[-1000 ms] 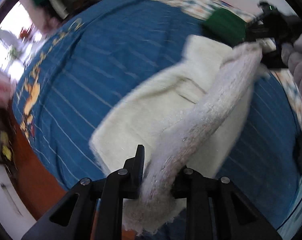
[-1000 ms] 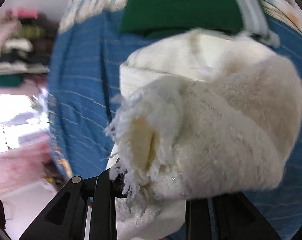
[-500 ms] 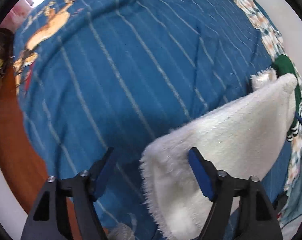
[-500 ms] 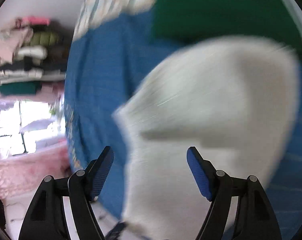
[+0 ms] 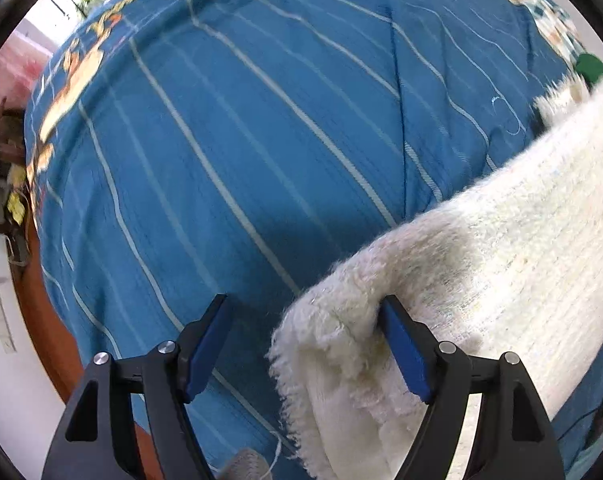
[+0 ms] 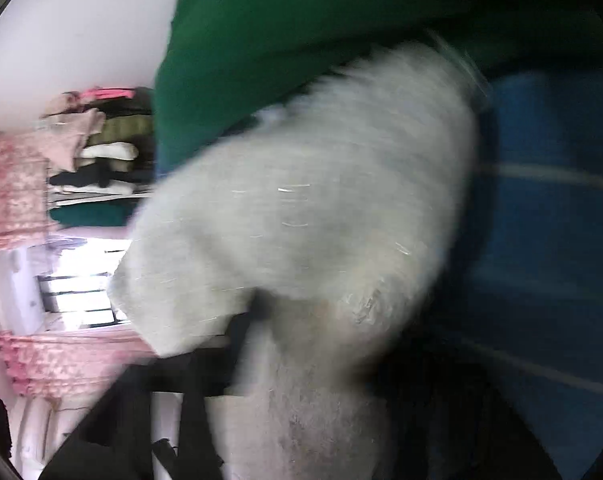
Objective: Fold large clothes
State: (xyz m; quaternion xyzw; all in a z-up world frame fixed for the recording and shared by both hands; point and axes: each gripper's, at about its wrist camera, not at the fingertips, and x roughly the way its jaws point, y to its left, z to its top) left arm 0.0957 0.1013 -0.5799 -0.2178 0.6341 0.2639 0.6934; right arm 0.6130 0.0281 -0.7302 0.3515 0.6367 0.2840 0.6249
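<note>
- Left wrist view: blue bedspread (image 5: 261, 128) with thin pale stripes fills the background, covering the bed; an orange-and-yellow printed border runs along its far left edge.
- Left wrist view: left gripper (image 5: 305, 344) sits at the bottom with its blue-padded fingers (image 5: 205, 348) spread wide apart, holding nothing.
- Left wrist view: fluffy white garment (image 5: 501, 264) lies on the bedspread at right, stretching from the lower centre to the upper right edge; its fuzzy near corner lies between the fingers and touches the right-hand pad.
- Left wrist view: small patch of green cloth (image 5: 590, 67) shows beyond the garment's far end, near the patterned bed edge.
- Right wrist view: heavily motion-blurred frame; the white garment (image 6: 321, 200) bulks across the centre, close to the lens.
- Right wrist view: green cloth (image 6: 281, 24) lies behind and above it, blue bedspread (image 6: 549, 208) at right, stacked folded clothes (image 6: 97, 160) and pink curtains at left.
- Right wrist view: right gripper (image 6: 261, 360) appears only as dark blur beneath the garment; whether its fingers are spread or pinching cannot be told.
</note>
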